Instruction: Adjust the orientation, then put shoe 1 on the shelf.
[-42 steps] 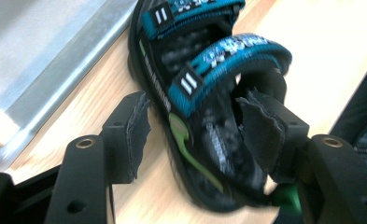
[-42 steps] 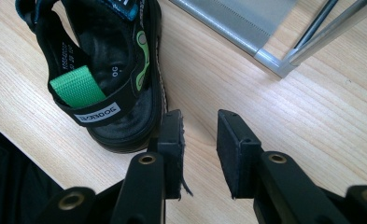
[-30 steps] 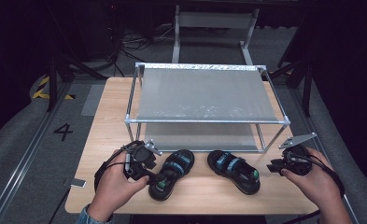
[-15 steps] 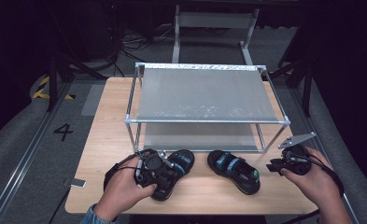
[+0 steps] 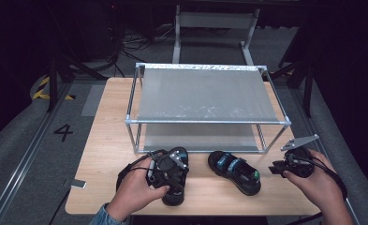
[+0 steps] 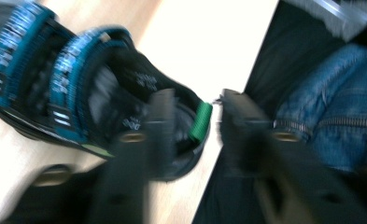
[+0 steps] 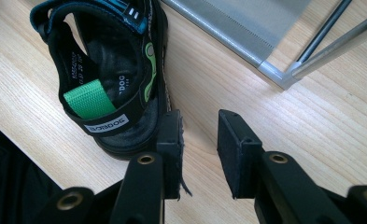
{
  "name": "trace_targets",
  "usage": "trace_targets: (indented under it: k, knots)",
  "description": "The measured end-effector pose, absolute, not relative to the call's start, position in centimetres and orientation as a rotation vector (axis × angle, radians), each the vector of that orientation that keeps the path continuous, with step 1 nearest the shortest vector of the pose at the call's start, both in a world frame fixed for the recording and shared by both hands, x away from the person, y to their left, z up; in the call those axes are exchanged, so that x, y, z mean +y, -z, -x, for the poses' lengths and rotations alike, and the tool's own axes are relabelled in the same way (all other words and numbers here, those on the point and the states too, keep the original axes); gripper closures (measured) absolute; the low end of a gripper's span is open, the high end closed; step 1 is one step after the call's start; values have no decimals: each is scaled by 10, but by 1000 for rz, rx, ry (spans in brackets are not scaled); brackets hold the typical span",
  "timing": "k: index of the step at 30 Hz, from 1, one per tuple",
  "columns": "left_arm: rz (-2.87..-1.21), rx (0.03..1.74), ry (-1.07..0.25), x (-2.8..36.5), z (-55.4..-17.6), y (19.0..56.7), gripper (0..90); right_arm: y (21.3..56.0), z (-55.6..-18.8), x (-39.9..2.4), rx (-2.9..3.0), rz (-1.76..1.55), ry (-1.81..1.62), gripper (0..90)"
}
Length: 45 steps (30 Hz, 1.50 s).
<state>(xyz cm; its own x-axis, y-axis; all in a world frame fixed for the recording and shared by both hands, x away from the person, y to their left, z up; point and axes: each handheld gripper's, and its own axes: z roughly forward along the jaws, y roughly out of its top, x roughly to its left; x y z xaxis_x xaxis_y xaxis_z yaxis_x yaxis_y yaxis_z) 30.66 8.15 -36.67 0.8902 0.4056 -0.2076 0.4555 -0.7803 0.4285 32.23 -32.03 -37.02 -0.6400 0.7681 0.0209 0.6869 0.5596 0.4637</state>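
Two black sandals (image 5: 235, 169) with blue straps, green heel tabs, both hand-held grippers (image 7: 199, 140) spread, empty.

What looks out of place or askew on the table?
The two sandals do not lie parallel. The right sandal lies slanted on the table, while the left sandal points toward the rack. Nothing looks spilled or damaged.

Two black-and-blue sandals (image 5: 234, 170) (image 5: 174, 187) lie before the rack (image 5: 205, 121).
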Motion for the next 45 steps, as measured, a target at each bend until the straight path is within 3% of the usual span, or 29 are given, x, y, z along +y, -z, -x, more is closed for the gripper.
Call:
trace_targets:
  k: [1,4,13,31,35,38,43,45]
  knots:
    - [-2559,619,97,83,-307,364,528,370,-322,-321,2610,-1233,-658,707]
    - [-2528,644,4,86,-311,360,414,370,-322,-321,2604,-1238,-662,700]
    - [-2531,762,-149,95,-333,363,288,371,-322,-321,2605,-1242,-668,693]
    - [-2665,679,-77,81,-349,390,276,377,-324,-327,2599,-1268,-662,671]
    - [-2653,699,-83,79,-352,394,297,377,-323,-327,2601,-1268,-659,668]
    - [-2670,684,-93,74,-354,399,366,377,-323,-327,2597,-1267,-660,668]
    - [-2686,620,-67,71,-352,400,673,377,-320,-329,2596,-1274,-656,668]
    - [-2703,614,-74,70,-352,398,687,377,-319,-329,2593,-1277,-656,668]
